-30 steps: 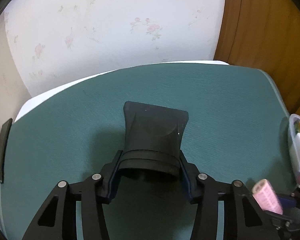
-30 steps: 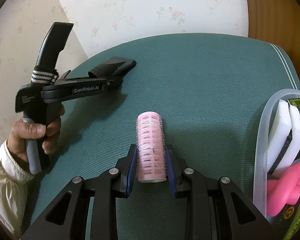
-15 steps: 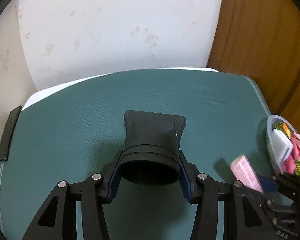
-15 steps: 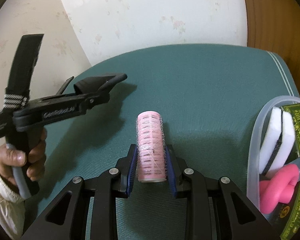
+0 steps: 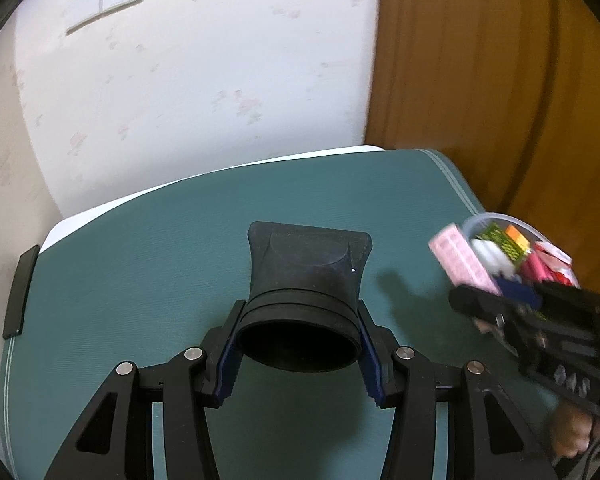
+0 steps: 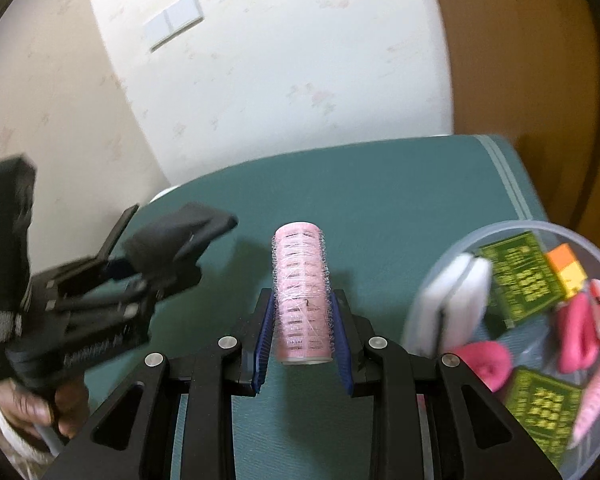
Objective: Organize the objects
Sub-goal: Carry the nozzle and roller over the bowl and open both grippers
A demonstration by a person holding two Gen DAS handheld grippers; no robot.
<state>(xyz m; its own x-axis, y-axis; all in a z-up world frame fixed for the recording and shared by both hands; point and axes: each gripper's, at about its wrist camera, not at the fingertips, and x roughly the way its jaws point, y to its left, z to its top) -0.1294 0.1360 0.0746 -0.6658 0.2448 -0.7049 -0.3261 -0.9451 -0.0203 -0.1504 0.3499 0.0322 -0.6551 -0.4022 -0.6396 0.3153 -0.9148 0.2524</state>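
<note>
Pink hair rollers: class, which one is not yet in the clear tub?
The pink hair roller clamped in the right gripper, above the green mat; the other roller lies inside the clear tub.

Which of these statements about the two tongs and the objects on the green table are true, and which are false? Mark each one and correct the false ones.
1. The right tongs are shut on a pink hair roller. True.
2. The left tongs are empty. False: they are shut on a black nozzle.
3. The clear plastic container already holds several items, among them green packets and a white sponge. True.
4. The hair roller lies inside the container. False: it is held in the right tongs, beside the container.
5. The table is covered with a red cloth. False: the green mat covers it.
</note>
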